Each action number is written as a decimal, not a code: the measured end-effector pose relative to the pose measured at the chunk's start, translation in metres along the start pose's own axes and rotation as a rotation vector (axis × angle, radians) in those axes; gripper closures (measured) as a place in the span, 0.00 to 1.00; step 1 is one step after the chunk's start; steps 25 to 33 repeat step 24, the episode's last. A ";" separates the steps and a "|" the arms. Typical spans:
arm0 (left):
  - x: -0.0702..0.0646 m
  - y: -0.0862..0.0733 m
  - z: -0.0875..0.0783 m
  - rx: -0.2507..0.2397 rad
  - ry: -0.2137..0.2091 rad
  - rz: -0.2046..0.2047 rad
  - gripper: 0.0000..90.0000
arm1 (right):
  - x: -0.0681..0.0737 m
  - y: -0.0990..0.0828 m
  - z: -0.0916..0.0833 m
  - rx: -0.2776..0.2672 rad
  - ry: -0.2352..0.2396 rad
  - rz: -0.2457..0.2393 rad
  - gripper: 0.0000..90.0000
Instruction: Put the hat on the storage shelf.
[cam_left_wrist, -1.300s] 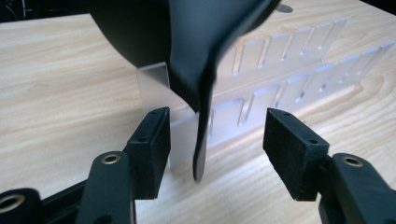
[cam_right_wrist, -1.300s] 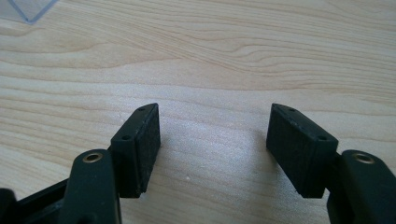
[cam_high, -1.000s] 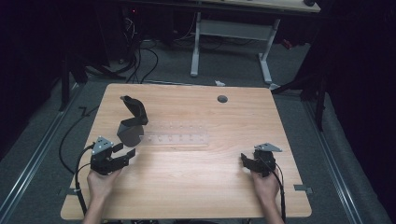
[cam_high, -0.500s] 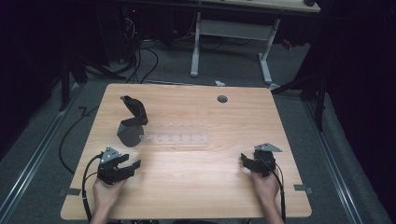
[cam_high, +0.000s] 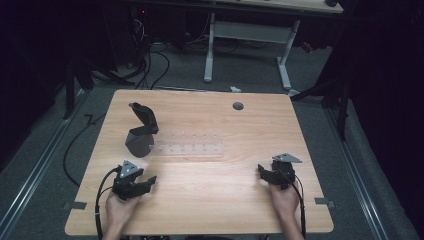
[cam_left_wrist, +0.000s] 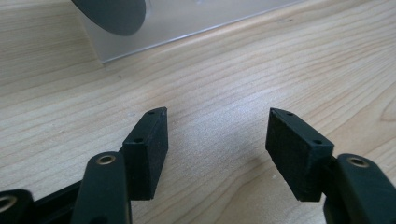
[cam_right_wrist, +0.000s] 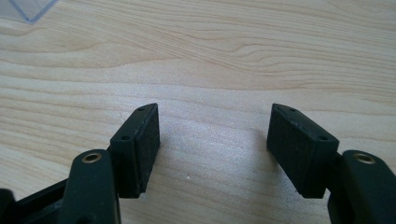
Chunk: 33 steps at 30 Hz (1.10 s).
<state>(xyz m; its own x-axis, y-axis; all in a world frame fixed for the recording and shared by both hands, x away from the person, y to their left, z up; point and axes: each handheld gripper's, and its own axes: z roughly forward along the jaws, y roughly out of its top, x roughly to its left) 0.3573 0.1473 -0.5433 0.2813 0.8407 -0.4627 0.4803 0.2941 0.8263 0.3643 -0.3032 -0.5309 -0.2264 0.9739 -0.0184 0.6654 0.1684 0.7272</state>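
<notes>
A dark grey scoop-like object (cam_high: 141, 132) with an upright handle stands on the wooden table (cam_high: 210, 200), left of centre. Next to it lies a clear plastic rack (cam_high: 187, 145) with small holes. My left gripper (cam_high: 146, 181) rests near the front left, open, nothing between its jaws. In the left gripper view the grey object's rounded bottom (cam_left_wrist: 112, 11) and the clear rack's edge (cam_left_wrist: 187, 23) lie ahead of the open gripper (cam_left_wrist: 217, 114). My right gripper (cam_high: 261, 170) sits at the front right, open and empty. The right gripper view shows the open gripper (cam_right_wrist: 215, 109) over bare wood, with the rack's corner (cam_right_wrist: 28, 8) at the top left.
A round cable hole (cam_high: 238, 106) sits near the table's far edge. Pieces of tape (cam_high: 324, 202) mark the front corners. Beyond the table stand a white desk frame (cam_high: 250, 45) and cables on the grey floor.
My left gripper has moved back toward the front edge and slightly right, away from the grey object. The right gripper has stayed in place.
</notes>
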 end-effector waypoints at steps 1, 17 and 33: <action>0.000 -0.001 0.001 -0.003 0.001 0.003 0.44 | 0.000 0.000 0.000 0.000 0.000 0.000 0.39; -0.004 -0.005 0.006 -0.002 0.042 0.062 0.34 | 0.000 0.000 0.000 0.001 0.002 0.000 0.39; -0.004 -0.004 0.006 0.001 0.045 0.059 0.32 | 0.000 0.000 0.000 0.003 0.003 -0.001 0.39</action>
